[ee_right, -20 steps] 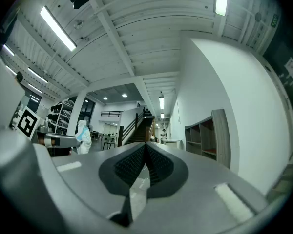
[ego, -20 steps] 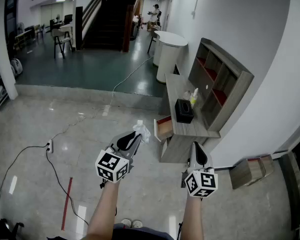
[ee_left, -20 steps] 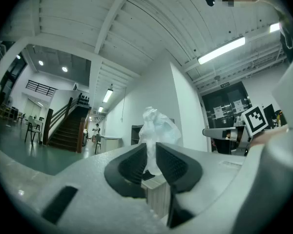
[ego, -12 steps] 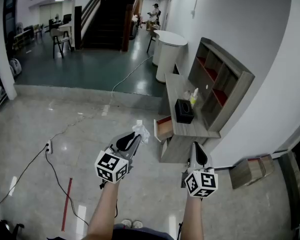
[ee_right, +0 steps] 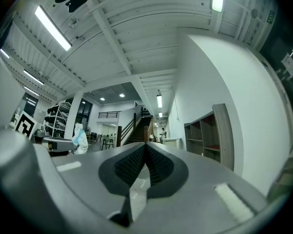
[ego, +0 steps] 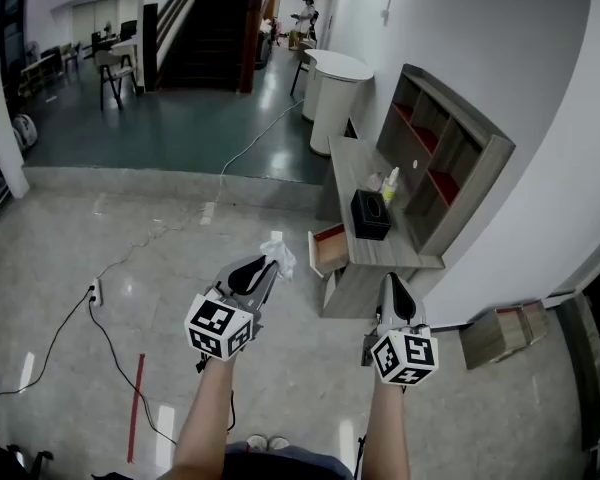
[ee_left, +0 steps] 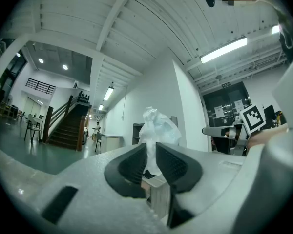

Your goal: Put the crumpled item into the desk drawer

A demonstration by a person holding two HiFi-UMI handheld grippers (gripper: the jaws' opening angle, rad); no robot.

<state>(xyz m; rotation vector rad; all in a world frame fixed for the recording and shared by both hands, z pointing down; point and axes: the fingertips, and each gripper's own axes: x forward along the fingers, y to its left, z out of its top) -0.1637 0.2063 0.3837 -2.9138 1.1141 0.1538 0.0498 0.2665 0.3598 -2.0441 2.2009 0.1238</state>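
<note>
A crumpled white item (ego: 279, 258) sticks out from the tips of my left gripper (ego: 269, 266), which is shut on it above the floor. In the left gripper view the white wad (ee_left: 157, 128) rises between the dark pads (ee_left: 133, 165). The desk (ego: 360, 173) stands against the right wall, ahead and to the right. Its drawer (ego: 326, 253) is pulled open toward me, showing a reddish inside. My right gripper (ego: 395, 286) hangs in front of the desk's near end. It is shut with nothing in it (ee_right: 145, 148).
On the desk stand a black box (ego: 370, 214), a small bottle (ego: 390, 184) and an open wooden shelf unit (ego: 442, 163). A cardboard box (ego: 498, 336) lies by the wall at right. A cable (ego: 100, 313) runs across the floor at left. A step up (ego: 160, 183) lies ahead.
The desk and drawer sit slightly lower and nearer in the head view. Both grippers keep their pose, the left still holding the white wad.
</note>
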